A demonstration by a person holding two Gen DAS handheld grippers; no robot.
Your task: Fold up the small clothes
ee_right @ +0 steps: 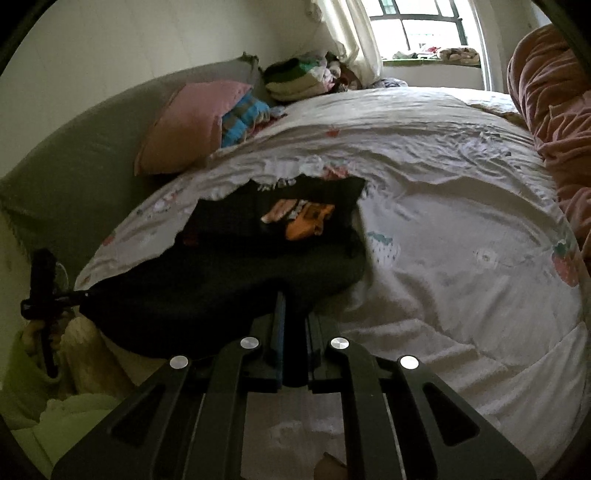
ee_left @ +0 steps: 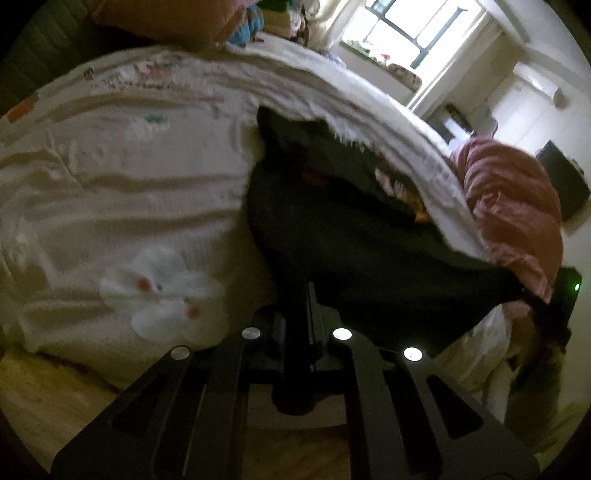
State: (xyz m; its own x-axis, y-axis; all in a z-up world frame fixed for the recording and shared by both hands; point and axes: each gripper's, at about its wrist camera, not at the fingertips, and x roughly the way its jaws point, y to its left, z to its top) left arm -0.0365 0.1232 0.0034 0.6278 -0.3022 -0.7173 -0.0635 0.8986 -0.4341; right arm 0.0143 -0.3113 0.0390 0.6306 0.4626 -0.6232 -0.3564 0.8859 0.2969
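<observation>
A small black garment (ee_left: 351,229) with an orange and white print (ee_right: 299,218) lies stretched over the near edge of a bed with a white printed cover (ee_left: 122,192). My left gripper (ee_left: 299,295) is shut on the garment's near hem at one corner. My right gripper (ee_right: 291,302) is shut on the same hem at the other corner. The cloth is held taut between the two, lifted a little off the bed. In the right wrist view the left gripper (ee_right: 40,295) shows at the far left. In the left wrist view the right gripper (ee_left: 554,306) shows at the far right.
A pink pillow (ee_right: 192,125) and folded clothes (ee_right: 299,79) lie at the head of the bed (ee_right: 443,258). A pink quilt (ee_left: 513,206) is bunched along the bed's side. A window (ee_right: 417,29) is behind. Wooden floor (ee_left: 48,398) shows below.
</observation>
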